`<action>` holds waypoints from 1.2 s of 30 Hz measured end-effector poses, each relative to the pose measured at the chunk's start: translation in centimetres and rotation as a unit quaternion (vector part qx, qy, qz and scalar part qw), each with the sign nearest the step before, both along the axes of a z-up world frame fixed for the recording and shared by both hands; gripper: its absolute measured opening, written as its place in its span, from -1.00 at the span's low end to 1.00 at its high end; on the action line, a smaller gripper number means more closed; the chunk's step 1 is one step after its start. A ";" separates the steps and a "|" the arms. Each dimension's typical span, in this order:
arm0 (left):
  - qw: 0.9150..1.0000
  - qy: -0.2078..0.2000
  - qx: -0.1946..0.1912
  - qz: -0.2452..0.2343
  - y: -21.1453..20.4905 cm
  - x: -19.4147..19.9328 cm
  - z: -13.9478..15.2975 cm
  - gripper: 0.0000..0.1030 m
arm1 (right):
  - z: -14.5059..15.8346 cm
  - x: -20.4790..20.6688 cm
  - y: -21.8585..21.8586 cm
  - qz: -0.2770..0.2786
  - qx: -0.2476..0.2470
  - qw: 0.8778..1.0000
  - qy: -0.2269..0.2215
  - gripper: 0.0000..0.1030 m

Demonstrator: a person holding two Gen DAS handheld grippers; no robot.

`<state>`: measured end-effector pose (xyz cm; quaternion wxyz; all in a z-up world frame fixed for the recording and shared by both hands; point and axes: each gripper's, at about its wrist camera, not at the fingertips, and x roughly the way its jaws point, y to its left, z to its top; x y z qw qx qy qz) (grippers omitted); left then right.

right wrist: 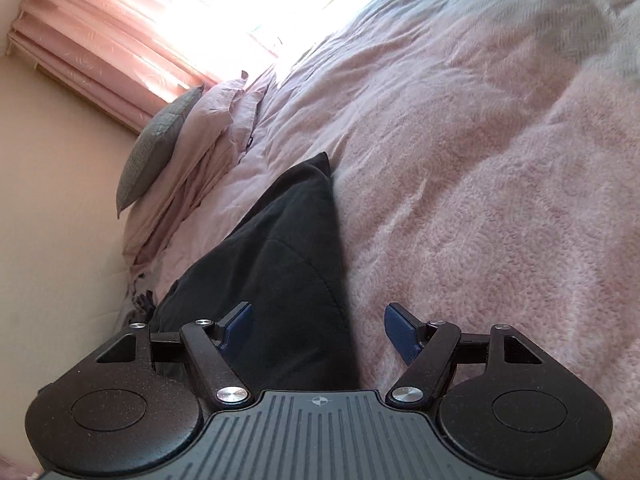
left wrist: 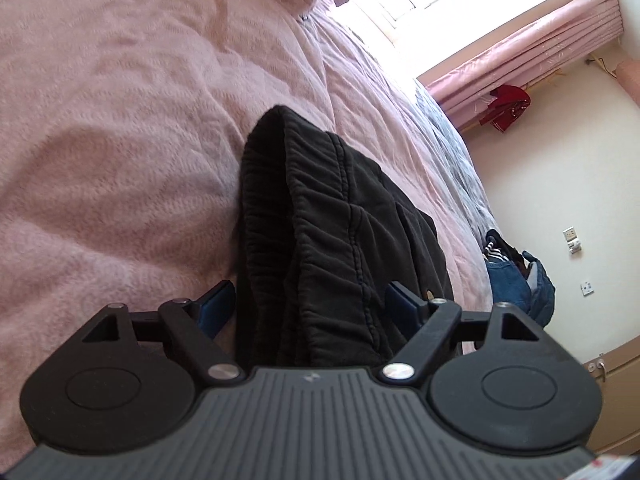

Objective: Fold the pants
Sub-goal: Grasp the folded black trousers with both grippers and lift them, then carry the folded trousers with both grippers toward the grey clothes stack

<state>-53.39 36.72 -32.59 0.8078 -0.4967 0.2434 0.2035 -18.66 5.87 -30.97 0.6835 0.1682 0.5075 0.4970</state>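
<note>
Pants (left wrist: 320, 216), black and bunched, lie on the pink bedspread (left wrist: 120, 120), running toward twelve o'clock between both spread-apart tools, left gripper (left wrist: 310, 304) straddling the waistband and right gripper (right wrist: 318, 330) the leg end, so each should likely clamp squarely before lifting.

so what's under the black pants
A pink fuzzy blanket covering the bed lies under the black pants. Whatever sits directly beneath the fabric is covered.

Both the left gripper (left wrist: 310, 304) and right gripper (right wrist: 318, 330) angle downward, fingers apparently spread apart.
</note>
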 end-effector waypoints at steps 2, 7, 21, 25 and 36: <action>1.000 0.004 -0.001 -0.006 0.2 0.5 -0.3 0.52 | -0.5 0.5 0.8 0.007 0.012 1.000 0.013 0.35; 1.000 -0.005 -0.020 -0.015 1.1 0.9 -0.9 0.56 | -1.7 2.6 3.4 0.041 0.023 0.998 0.047 0.34; 0.999 -0.007 -0.026 -0.027 2.4 2.8 -2.0 0.40 | -5.2 6.3 8.0 0.191 0.046 0.975 0.106 -0.32; 1.000 0.002 -0.001 -0.022 1.4 2.9 -1.1 0.19 | -5.2 7.2 8.1 0.209 0.050 0.970 0.111 -0.49; 0.997 0.010 -0.030 0.070 -1.5 2.1 8.4 -0.18 | 6.4 7.9 10.9 0.229 -0.031 0.969 0.088 -0.64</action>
